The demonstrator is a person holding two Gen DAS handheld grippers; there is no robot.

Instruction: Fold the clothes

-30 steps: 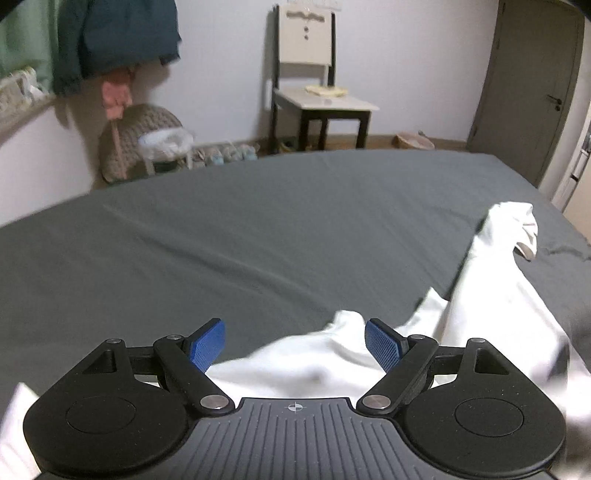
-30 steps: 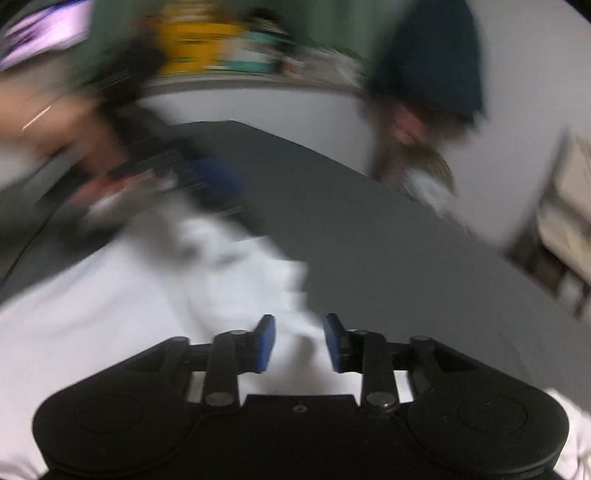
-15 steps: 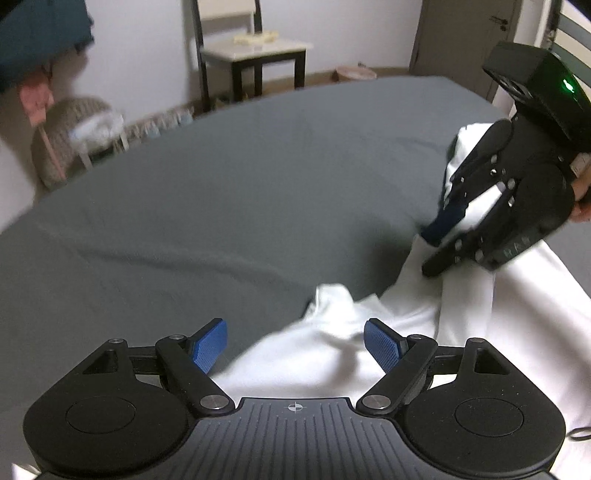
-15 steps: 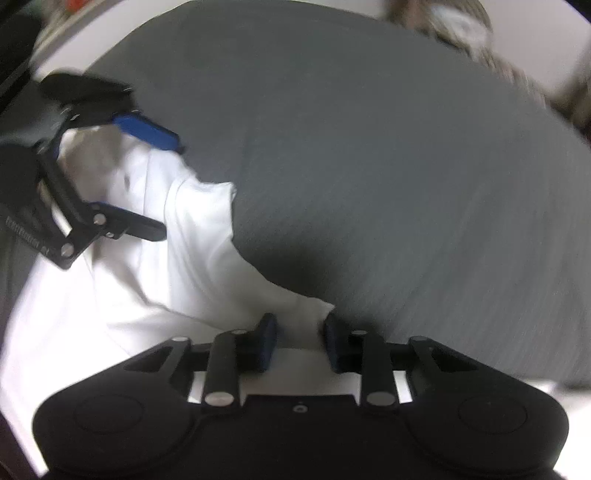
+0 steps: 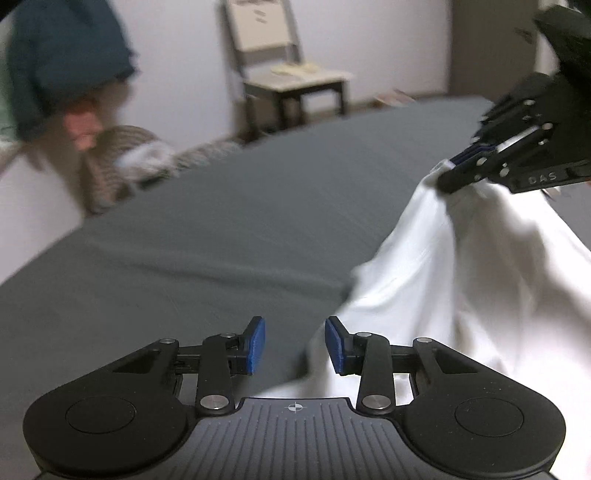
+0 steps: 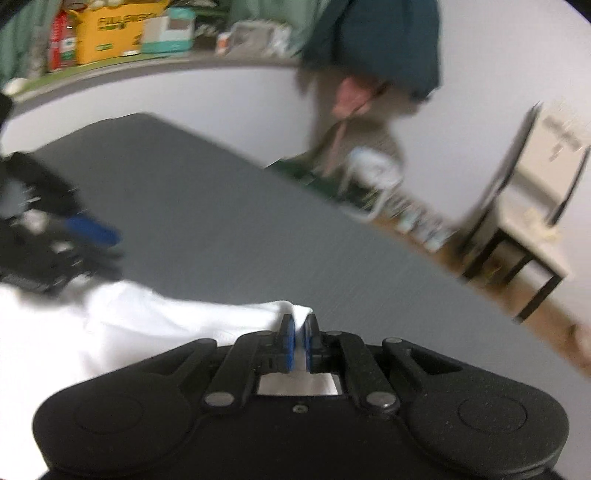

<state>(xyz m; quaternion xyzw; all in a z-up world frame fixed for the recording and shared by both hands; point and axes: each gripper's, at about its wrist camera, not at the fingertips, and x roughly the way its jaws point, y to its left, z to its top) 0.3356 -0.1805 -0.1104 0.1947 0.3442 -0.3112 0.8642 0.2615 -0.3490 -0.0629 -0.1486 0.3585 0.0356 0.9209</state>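
Note:
A white garment (image 5: pixel 461 280) lies on the grey bed (image 5: pixel 221 229) at the right of the left wrist view. My left gripper (image 5: pixel 293 345) is open, its jaws partly closed, with the cloth edge beside its right pad (image 5: pixel 334 345) and nothing between the pads. My right gripper (image 6: pixel 300 334) is shut on a fold of the white garment (image 6: pixel 155 314) and lifts it off the bed. In the left wrist view the right gripper (image 5: pixel 461 162) holds the cloth up at the upper right. The left gripper (image 6: pixel 92 230) shows blurred at the left of the right wrist view.
A chair (image 5: pixel 291 74) stands by the far wall beyond the bed. Dark clothes (image 5: pixel 66 62) hang at the left, over a basket (image 5: pixel 122 155) on the floor. A shelf with boxes (image 6: pixel 107 33) runs along the wall above the bed (image 6: pixel 221 229).
My right gripper has closed on the garment's edge and raised it. My left gripper's jaws have narrowed from wide open. Both cameras have swung, and the views are blurred.

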